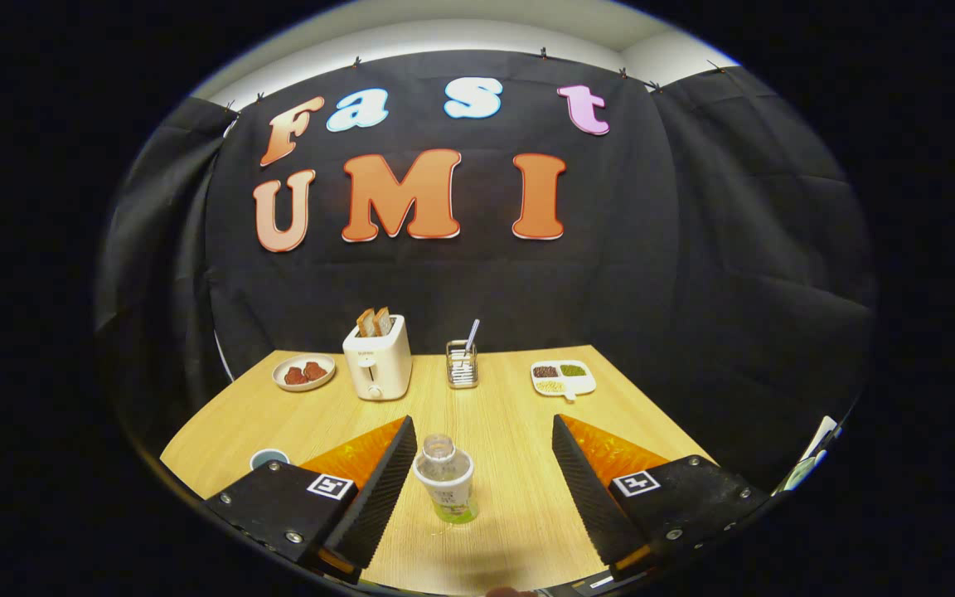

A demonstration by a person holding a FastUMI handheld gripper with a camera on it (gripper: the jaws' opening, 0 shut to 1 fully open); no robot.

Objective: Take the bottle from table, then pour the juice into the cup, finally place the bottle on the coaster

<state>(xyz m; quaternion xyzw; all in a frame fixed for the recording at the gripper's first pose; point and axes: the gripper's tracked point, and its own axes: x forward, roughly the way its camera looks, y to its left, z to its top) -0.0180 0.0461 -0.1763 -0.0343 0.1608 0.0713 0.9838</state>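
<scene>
A small clear bottle (445, 478), uncapped and with a little green juice at its bottom, stands upright on the wooden table (511, 398). It sits between my fingers, closer to the left finger (382, 489) than to the right one (585, 489). My gripper (484, 427) is open and neither finger touches the bottle. A dark cup (268, 458) stands to the left, partly hidden behind the left finger's mount.
At the back of the table stand a plate of reddish food (304, 372), a white toaster with bread (376, 358), a wire utensil holder (462, 362) and a white divided dish (563, 377). Black cloth walls close in on all sides.
</scene>
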